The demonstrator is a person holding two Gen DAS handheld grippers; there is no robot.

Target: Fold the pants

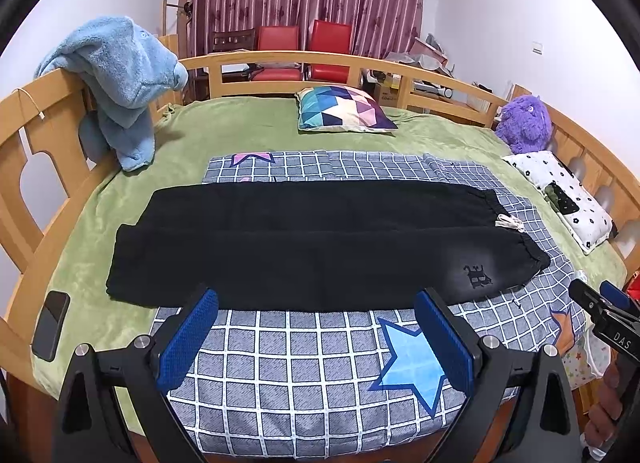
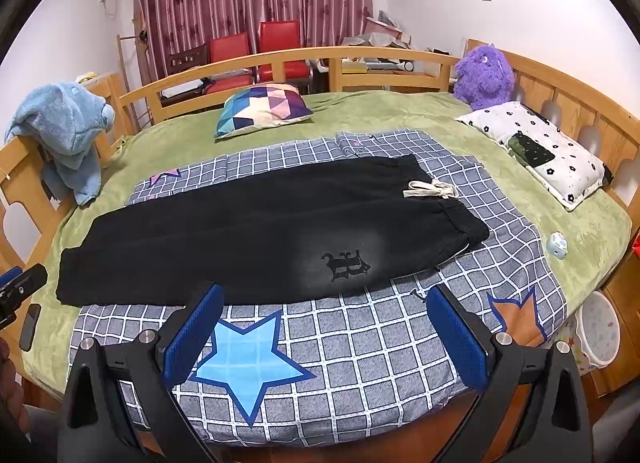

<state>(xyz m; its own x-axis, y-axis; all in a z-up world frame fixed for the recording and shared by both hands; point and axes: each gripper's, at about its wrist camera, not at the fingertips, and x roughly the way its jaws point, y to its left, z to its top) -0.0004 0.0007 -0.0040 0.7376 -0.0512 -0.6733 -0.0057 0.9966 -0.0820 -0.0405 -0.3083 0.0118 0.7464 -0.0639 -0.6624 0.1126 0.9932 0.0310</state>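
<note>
Right now the black pants [image 1: 320,247] lie flat on the checked blanket [image 1: 304,367] on the bed, stretched long from left to right across the middle of both pictures. Waistband and white string [image 2: 430,189] sit at the right end, leg ends at the left. Both the left tongs [image 1: 316,337] and the right tongs [image 2: 325,333] are wide apart, holding nothing, just below the pants' near edge. I think the right tongs are closer to the waistband, the left tongs to the legs.

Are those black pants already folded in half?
No, the black pants lie spread full length across the checked quilt, waistband and drawstring at one end, cuffs at the other.
</note>
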